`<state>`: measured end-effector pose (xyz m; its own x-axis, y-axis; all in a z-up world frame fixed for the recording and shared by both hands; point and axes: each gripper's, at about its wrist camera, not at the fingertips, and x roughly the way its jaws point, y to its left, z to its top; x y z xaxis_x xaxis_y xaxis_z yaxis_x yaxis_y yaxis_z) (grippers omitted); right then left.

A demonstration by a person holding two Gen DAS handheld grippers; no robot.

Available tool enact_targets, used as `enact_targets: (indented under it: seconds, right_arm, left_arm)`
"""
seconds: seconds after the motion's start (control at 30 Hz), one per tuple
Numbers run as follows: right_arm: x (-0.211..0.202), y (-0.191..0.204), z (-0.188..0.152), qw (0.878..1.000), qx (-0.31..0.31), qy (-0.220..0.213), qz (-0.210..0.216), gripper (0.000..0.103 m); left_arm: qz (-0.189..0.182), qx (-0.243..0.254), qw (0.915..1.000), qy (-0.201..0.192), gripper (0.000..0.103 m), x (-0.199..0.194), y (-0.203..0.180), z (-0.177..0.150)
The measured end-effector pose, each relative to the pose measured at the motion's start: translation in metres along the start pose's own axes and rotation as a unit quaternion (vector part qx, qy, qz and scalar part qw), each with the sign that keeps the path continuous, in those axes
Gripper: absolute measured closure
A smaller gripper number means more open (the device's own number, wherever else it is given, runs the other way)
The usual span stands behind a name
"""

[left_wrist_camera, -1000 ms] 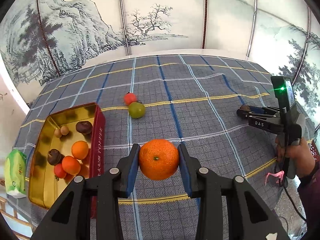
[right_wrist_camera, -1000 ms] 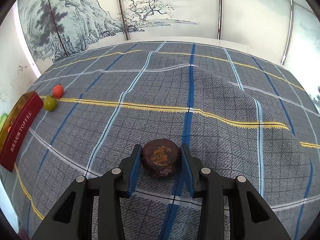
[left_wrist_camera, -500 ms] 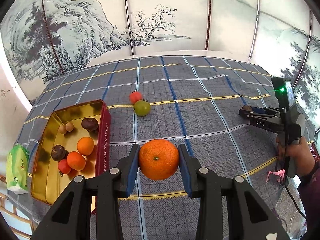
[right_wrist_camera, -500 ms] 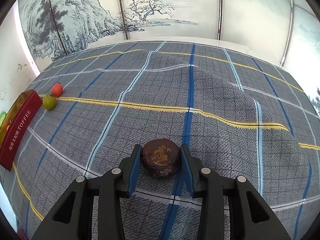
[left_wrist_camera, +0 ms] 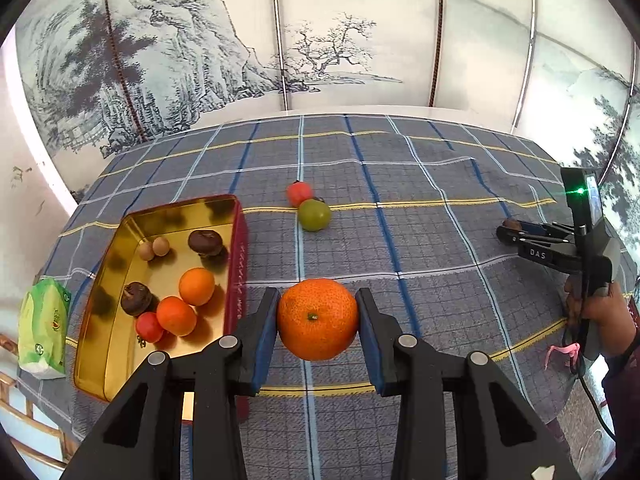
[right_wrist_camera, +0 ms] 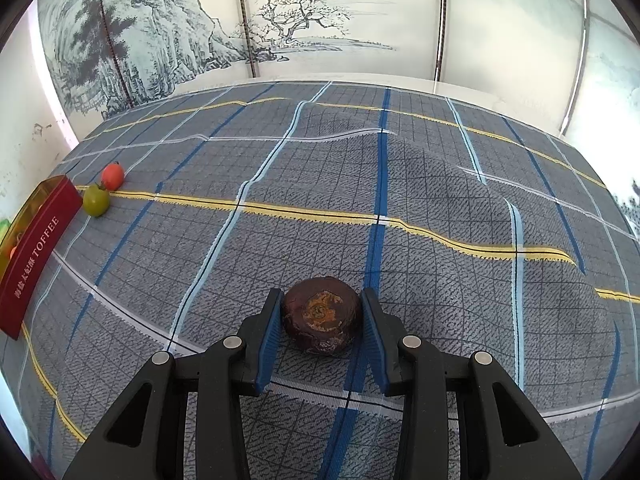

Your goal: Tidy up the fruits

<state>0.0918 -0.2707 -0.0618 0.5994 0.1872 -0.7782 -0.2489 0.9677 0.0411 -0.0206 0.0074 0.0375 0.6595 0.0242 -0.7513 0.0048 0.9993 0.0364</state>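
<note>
My left gripper [left_wrist_camera: 317,326] is shut on a large orange mandarin [left_wrist_camera: 318,324], held above the checked cloth just right of the gold tin [left_wrist_camera: 120,240] with red sides. Inside the tin lie two smaller oranges [left_wrist_camera: 196,286], a red fruit, two dark brown fruits and two small tan ones. My right gripper [right_wrist_camera: 320,322] is shut on a dark brown wrinkled fruit [right_wrist_camera: 321,320] low over the cloth; in the left wrist view it [left_wrist_camera: 508,232] shows at the far right, held by a hand. A green fruit [left_wrist_camera: 315,215] and a red fruit [left_wrist_camera: 299,193] touch each other on the cloth.
A grey-blue checked cloth [right_wrist_camera: 400,184] with folds covers the table. A green packet [left_wrist_camera: 44,328] lies off the tin's left side at the table edge. A painted screen [left_wrist_camera: 200,48] stands behind the table. The red tin wall [right_wrist_camera: 36,248] reads TOFFEE.
The left gripper has shifted with the mandarin, so the tin and the green and red fruits slid rightward in its view. The right gripper and its brown fruit stayed put.
</note>
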Motion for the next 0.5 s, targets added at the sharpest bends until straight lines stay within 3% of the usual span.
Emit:
enact_targets:
  seconds: [0.5]
  right_arm:
    - [0.001, 0.001, 0.001, 1.0, -0.006, 0.001, -0.007, 0.064]
  left_arm:
    - [0.02, -0.023, 0.9995, 0.003, 0.068, 0.002, 0.027, -0.001]
